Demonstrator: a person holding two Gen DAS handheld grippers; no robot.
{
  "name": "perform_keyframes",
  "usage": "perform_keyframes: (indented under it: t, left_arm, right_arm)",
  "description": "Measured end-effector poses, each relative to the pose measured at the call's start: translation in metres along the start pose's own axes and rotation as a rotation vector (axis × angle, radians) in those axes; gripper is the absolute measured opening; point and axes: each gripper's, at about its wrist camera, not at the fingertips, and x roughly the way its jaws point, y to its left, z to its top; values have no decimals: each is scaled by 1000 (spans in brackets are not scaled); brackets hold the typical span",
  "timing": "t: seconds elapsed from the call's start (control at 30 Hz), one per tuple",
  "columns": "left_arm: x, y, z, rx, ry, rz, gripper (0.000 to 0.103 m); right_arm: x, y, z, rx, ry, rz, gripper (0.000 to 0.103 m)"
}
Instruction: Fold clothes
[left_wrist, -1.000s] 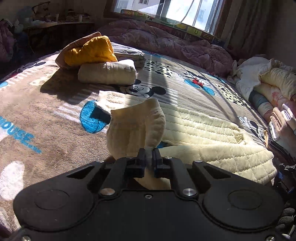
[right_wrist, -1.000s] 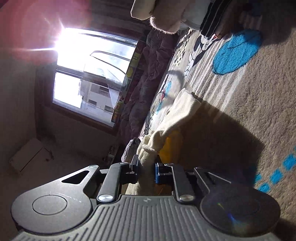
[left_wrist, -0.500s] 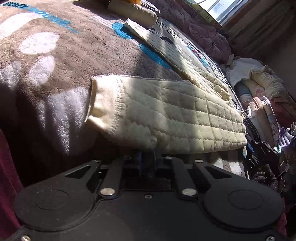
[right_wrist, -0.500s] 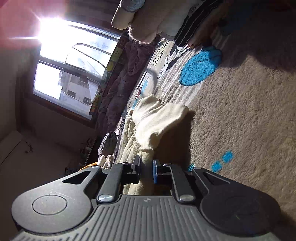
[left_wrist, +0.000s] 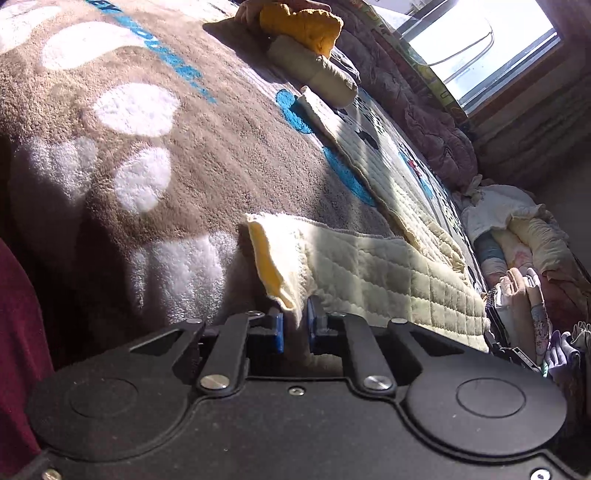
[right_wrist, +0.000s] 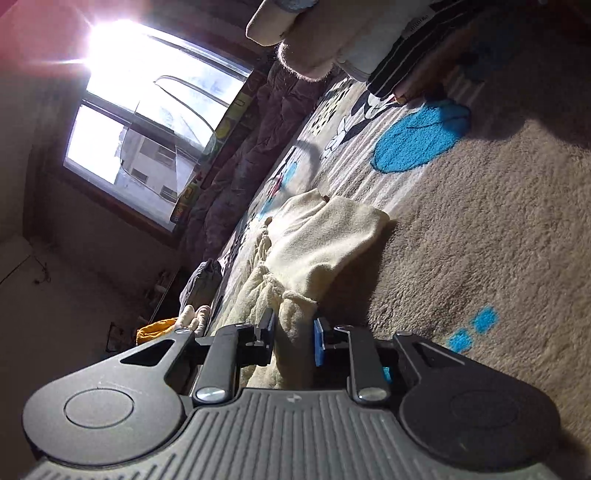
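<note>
A cream quilted garment (left_wrist: 373, 266) lies on the brown Mickey Mouse blanket (left_wrist: 155, 155), one leg stretching away and another folded across the near side. My left gripper (left_wrist: 295, 326) has its blue-padded jaws parted around the garment's near cuff, which sits loosely between them. In the right wrist view the same garment (right_wrist: 325, 240) lies bunched on the blanket (right_wrist: 480, 229). My right gripper (right_wrist: 294, 334) has its jaws parted with a fold of the cream cloth between them.
Folded clothes, with a yellow piece (left_wrist: 303, 26) on top, lie at the far end of the bed. A pile of unfolded clothes (left_wrist: 517, 236) sits at the right. A purple quilt (left_wrist: 424, 110) lies under the window (left_wrist: 472, 40). Striped and fuzzy clothes (right_wrist: 391, 55) lie beyond the right gripper.
Both grippers came down to the blanket with the garment, then their jaws parted. The lifted cuff now lies flat across the near side.
</note>
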Motion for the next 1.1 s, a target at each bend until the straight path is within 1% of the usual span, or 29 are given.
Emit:
perform_keyframes:
  t: [0.03,0.1,0.13,0.17,0.2,0.23,0.27,0.3,0.33,0.37,0.4,0.43,0.47,0.53,0.6,0.67,0.77,0.83,0.87,0.97,1.07,1.1]
  left_arm:
    - [-3,-3,-1,17,0,-15,8]
    - [3,-7,-10,35,89,16,8]
    - [6,-7,-15,42,129,32,8]
    - [8,-2,-18,37,139,48,11]
    - [9,2,-22,33,150,65,19]
    - [10,6,-24,33,155,80,22]
    - [8,1,-18,61,126,89,27]
    - [6,-5,-12,90,97,97,30]
    - [3,-10,-6,118,68,106,31]
    - [1,-15,0,146,39,114,32]
    - [-1,-20,6,174,10,122,36]
    - [-2,-26,12,204,-14,129,38]
    - [4,-36,16,247,-11,127,41]
    - [21,-56,23,313,6,86,41]
    - [43,-82,25,406,25,47,43]
    - [65,-103,26,469,30,38,43]
    - [100,-125,36,458,46,29,43]
    - [122,-135,47,473,62,42,43]
    - [133,-140,53,482,70,47,43]
    - [164,-159,72,554,95,48,43]
    - [198,-191,84,624,159,-28,43]
    - [209,-203,85,656,163,-38,43]
  right_arm:
    - [-6,4,3,-5,-26,12,12]
    - [-18,11,12,-25,-52,15,12]
    - [-19,9,15,-29,-43,-14,12]
    - [-17,0,14,2,-21,-43,12]
    - [-15,-9,14,32,0,-72,12]
    - [-13,-18,14,62,22,-101,10]
    - [-12,-22,14,74,31,-115,11]
    - [-14,-19,14,56,22,-106,18]
    - [-16,-18,14,44,13,-98,27]
    - [-16,-18,14,41,5,-92,32]
    - [-16,-18,14,38,-3,-86,35]
    - [-16,-18,13,36,-8,-81,36]
    - [-16,-19,13,36,-10,-77,36]
    - [-12,-19,15,35,-11,-70,36]
    - [-9,-20,16,33,-15,-68,36]
    - [-6,-21,18,40,-24,-64,36]
    - [-4,-25,23,73,-37,-56,36]
    - [-1,-26,26,82,-36,-56,37]
    - [1,-25,27,78,-33,-57,37]
    - [8,-23,30,64,-21,-54,40]
    - [12,-26,35,83,-26,-43,41]
    - [14,-27,36,90,-30,-42,41]
